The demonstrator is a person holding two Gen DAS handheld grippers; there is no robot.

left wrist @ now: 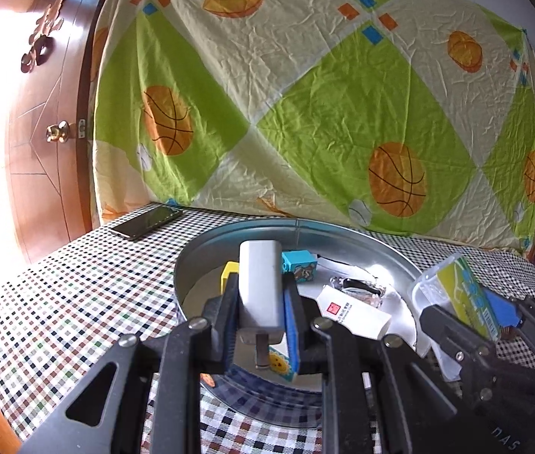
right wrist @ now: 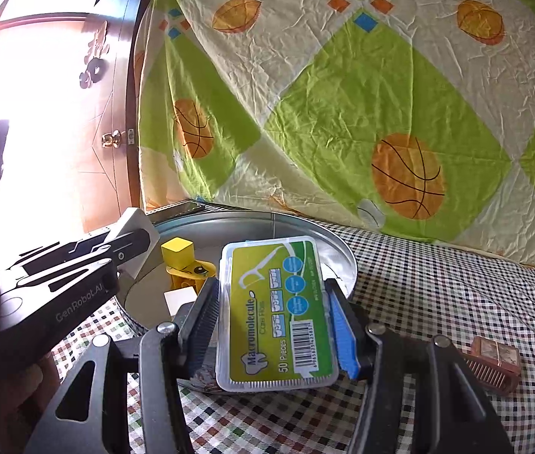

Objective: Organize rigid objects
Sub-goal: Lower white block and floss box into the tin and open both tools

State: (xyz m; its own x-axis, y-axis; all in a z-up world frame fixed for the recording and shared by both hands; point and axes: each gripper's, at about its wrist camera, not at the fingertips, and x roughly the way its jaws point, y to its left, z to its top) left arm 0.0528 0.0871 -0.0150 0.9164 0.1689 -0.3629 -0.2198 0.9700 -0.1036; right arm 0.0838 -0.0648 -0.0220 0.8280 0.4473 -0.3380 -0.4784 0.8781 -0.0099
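My left gripper is shut on a white charger plug, prongs toward the camera, held over the near rim of a round metal tray. My right gripper is shut on a clear floss-pick box with a green label, held above the tray's right rim; it also shows in the left wrist view. In the tray lie a yellow block, a blue toy block, a white card box and a clear wrapped item.
A dark phone lies on the checked tablecloth left of the tray. A brown comb lies on the cloth to the right. A basketball-print sheet hangs behind; a wooden door stands at left.
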